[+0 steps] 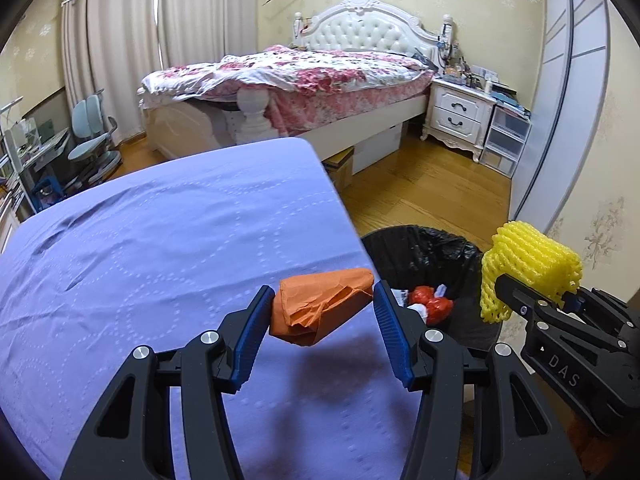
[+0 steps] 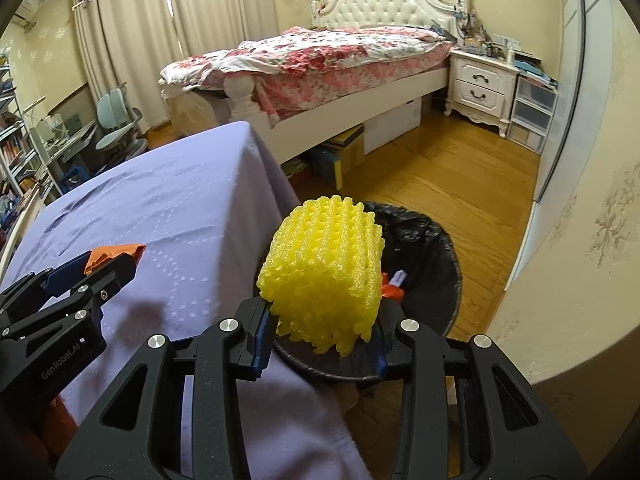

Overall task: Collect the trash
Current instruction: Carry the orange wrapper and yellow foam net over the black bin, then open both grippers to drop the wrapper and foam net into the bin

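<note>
1. Two loads are in the air at once! The left gripper (image 1: 322,312) has its fingers (image 1: 252,332) clenched on a crumpled orange paper wad (image 1: 320,306), hanging above the purple-clothed desk (image 1: 160,240), just short of its right edge.
2. The right gripper (image 2: 324,332) has its fingers (image 2: 262,340) clamped around a yellow foam fruit net (image 2: 324,268), the net squashed a little where they bite it.
3. The target is the bin with the black liner (image 2: 432,240), standing on the wooden floor right beside the desk, with red and white scraps already lying inside.
4. In the right wrist view the net sits over the bin's near rim, so I'd judge it the first to drop.
5. To do it well: carry the net on past the rim to the middle of the opening before letting go, since light foam could bounce off the edge or drift.
6. The paper needs more travel: it has to clear the desk edge fully, and the two grippers are close together, so staggering the releases would avoid a knock.
7. Release low over the liner, not from height.
</note>
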`<state>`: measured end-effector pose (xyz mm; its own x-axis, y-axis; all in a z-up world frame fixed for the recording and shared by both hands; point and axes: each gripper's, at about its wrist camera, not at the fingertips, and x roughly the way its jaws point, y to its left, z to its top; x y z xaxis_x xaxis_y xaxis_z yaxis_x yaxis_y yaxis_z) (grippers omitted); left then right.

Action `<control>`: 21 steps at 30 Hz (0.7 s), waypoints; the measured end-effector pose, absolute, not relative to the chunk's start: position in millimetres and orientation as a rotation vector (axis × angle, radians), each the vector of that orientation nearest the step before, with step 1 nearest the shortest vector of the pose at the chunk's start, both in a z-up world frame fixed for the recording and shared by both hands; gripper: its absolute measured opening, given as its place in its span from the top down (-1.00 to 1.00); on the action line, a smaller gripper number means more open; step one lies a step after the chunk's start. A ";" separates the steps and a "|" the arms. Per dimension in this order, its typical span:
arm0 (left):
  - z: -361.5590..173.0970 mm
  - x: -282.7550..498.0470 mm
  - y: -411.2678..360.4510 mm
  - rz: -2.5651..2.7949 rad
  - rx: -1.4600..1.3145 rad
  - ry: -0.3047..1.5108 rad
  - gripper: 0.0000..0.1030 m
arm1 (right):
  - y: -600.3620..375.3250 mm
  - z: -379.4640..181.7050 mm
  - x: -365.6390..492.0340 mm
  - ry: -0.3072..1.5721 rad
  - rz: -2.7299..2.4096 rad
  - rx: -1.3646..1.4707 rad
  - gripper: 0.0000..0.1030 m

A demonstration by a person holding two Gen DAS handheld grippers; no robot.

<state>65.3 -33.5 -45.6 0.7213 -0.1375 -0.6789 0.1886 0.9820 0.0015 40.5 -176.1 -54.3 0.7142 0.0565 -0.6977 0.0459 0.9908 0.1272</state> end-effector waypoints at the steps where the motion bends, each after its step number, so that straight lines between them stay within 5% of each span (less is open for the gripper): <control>1: -45.8 68.1 -37.0 -0.184 0.073 0.741 -0.04 | -179.0 -55.0 41.5 0.776 0.004 0.140 0.28; 21: -63.5 108.6 -87.3 -0.200 0.123 0.784 -0.05 | -229.6 -66.6 73.0 0.790 -0.045 0.181 0.27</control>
<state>108.6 -87.3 -63.5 0.6902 -0.1332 -0.7112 0.2243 0.9739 0.0353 73.0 -229.6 -66.6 0.7039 0.0277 -0.7098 0.1075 0.9836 0.1451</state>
